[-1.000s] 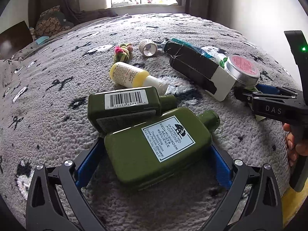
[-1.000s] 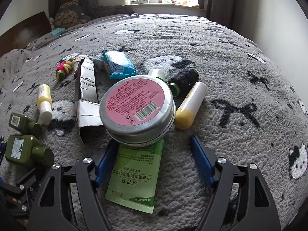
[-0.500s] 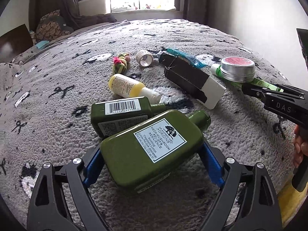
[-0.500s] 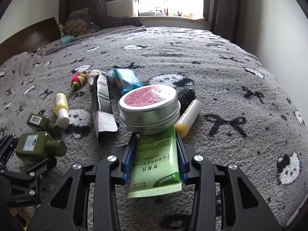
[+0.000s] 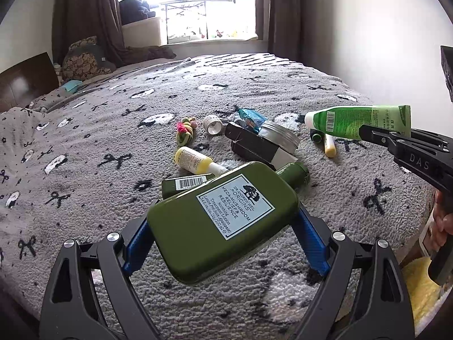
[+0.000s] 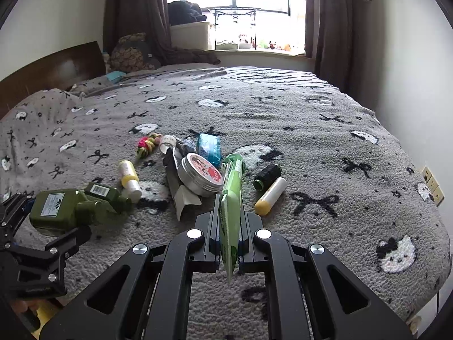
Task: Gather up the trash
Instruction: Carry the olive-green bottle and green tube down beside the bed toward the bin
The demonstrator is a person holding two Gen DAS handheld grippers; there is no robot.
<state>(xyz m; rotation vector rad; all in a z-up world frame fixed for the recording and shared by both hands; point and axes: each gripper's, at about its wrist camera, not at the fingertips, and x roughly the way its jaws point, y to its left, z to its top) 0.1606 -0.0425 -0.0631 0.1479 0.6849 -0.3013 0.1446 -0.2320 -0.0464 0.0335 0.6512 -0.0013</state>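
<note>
My left gripper point(image 5: 223, 232) is shut on a big dark green lotion bottle point(image 5: 218, 221) and holds it above the bed; it also shows in the right wrist view point(image 6: 56, 208). My right gripper point(image 6: 229, 243) is shut on a green tube point(image 6: 230, 198), lifted off the bed, also seen in the left wrist view point(image 5: 356, 120). On the grey blanket lie a smaller green bottle point(image 5: 187, 184), a yellow bottle point(image 5: 195, 161), a round tin point(image 6: 202, 174), a dark carton point(image 5: 254, 146), a blue packet point(image 6: 209, 147) and a yellow stick point(image 6: 270, 195).
A coloured hair tie point(image 5: 185, 133), a small tape roll point(image 5: 213, 123) and a dark green spool point(image 6: 267, 175) lie among the trash. The bed's edge runs along the right by the wall point(image 6: 410, 85). Pillows and a headboard point(image 6: 51, 65) are at the far left.
Both grippers rose and pulled back from the bed. The left lifted the big green bottle; the right pulled the green tube out from under the tin and turned it on edge.
</note>
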